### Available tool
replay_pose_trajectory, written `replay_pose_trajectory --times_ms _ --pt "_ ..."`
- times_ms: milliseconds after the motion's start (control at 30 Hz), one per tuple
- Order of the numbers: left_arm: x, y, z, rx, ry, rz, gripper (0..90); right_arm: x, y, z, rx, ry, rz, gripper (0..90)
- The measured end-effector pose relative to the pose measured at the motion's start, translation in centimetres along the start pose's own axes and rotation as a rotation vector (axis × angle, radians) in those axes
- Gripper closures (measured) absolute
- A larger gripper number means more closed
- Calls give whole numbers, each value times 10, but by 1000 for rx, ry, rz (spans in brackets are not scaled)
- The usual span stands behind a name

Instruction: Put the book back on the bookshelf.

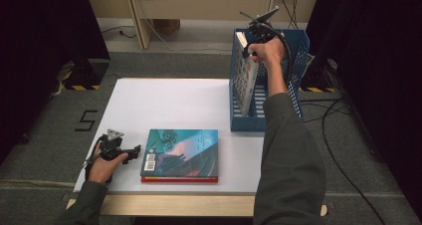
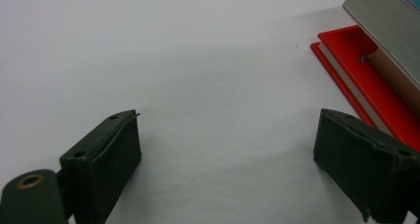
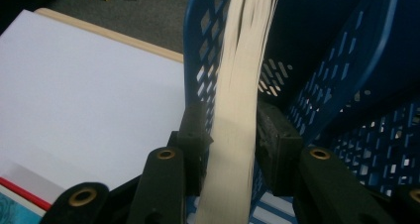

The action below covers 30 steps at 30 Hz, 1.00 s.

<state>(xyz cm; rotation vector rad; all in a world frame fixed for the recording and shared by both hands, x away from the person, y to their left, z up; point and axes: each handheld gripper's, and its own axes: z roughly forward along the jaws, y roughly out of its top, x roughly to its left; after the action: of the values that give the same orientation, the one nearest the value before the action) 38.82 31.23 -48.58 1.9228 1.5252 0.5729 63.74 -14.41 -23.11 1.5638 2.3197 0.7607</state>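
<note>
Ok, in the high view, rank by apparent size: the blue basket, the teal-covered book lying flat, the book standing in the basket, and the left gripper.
1. Blue basket
2. Teal-covered book, though it lies nearer the camera, so its rank against the basket is unsure
3. Standing book, seen edge-on and partly hidden by the basket wall
4. Left gripper

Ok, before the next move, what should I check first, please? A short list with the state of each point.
1. Upright book is inside the blue rack: ok, it stands on edge at the rack's left side.
2. Right gripper grips it: cannot tell; the page edge is between the jaws, but whether the pads press on it is unclear.
3. Book stands alone if released: cannot tell; it looks slightly tilted.
4. Left gripper is free: ok, jaws open over the table, nothing between them.
5. Next books are ready: ok, the teal book lies flat on the red book, beside the left gripper.
</note>
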Motion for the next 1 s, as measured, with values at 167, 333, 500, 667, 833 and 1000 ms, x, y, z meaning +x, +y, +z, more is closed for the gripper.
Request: replay_pose_trajectory --times_ms 167,333,500,667,833,1000 --pt "0 0 0 0 0 0 99 0 -2 -1 2 10 2 668" --pt "0 0 0 0 -1 0 99 -3 -9 -9 3 48 3 590" --pt "0 0 0 0 0 0 99 -1 -18 -18 21 72 -12 546" --pt "0 0 0 0 1 0 100 0 -32 -20 81 77 -44 608" --pt "0 0 0 0 0 0 99 3 -33 -19 82 92 -50 648" --pt "0 0 0 0 0 0 99 21 -25 -12 84 111 -36 644"
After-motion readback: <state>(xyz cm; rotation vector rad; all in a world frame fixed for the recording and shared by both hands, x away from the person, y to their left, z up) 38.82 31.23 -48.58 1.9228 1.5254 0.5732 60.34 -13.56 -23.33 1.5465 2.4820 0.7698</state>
